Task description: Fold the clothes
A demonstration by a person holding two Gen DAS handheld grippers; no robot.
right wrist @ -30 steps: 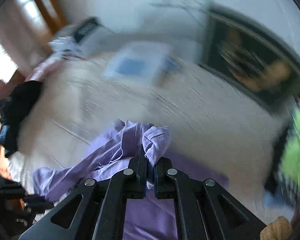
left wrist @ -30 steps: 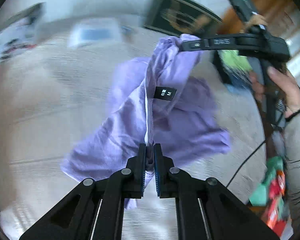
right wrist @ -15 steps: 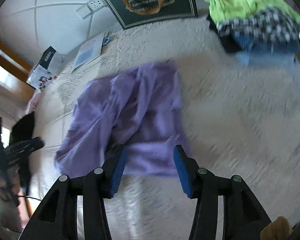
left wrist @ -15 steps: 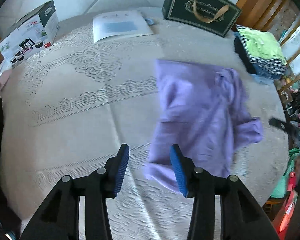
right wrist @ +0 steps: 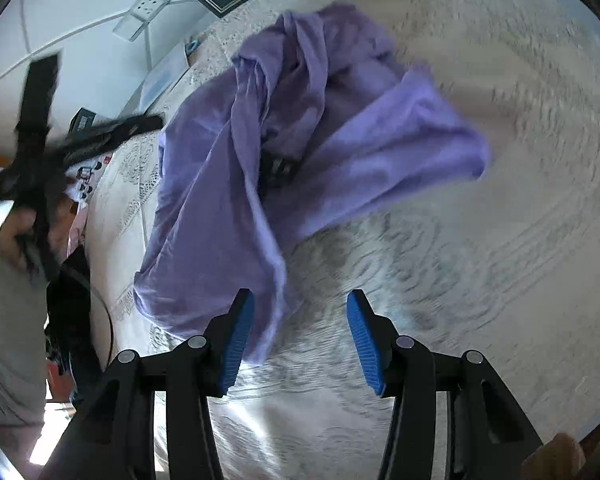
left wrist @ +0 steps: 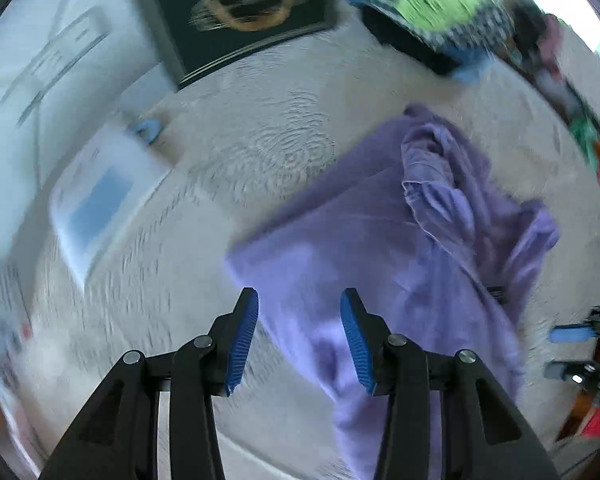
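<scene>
A crumpled purple shirt (left wrist: 400, 248) lies loose on the cream lace tablecloth (left wrist: 228, 160); it also shows in the right wrist view (right wrist: 300, 132), bunched with a dark tag in its folds. My left gripper (left wrist: 299, 336) is open and empty, with its fingertips over the shirt's near edge. My right gripper (right wrist: 300, 340) is open and empty, its left finger (right wrist: 236, 332) by the shirt's near corner. The left gripper shows blurred at the left of the right wrist view (right wrist: 40, 128).
A dark gift bag (left wrist: 236, 12) stands at the back. A pile of folded clothes with a green top (left wrist: 428, 4) lies at the back right. A white booklet (left wrist: 100, 200) lies at the left. A wall socket (right wrist: 144, 12) is behind.
A second ago both grippers were shut on the shirt and held it up. They let go; the shirt dropped onto the cloth. Both grippers have since swung around over it, still open.
</scene>
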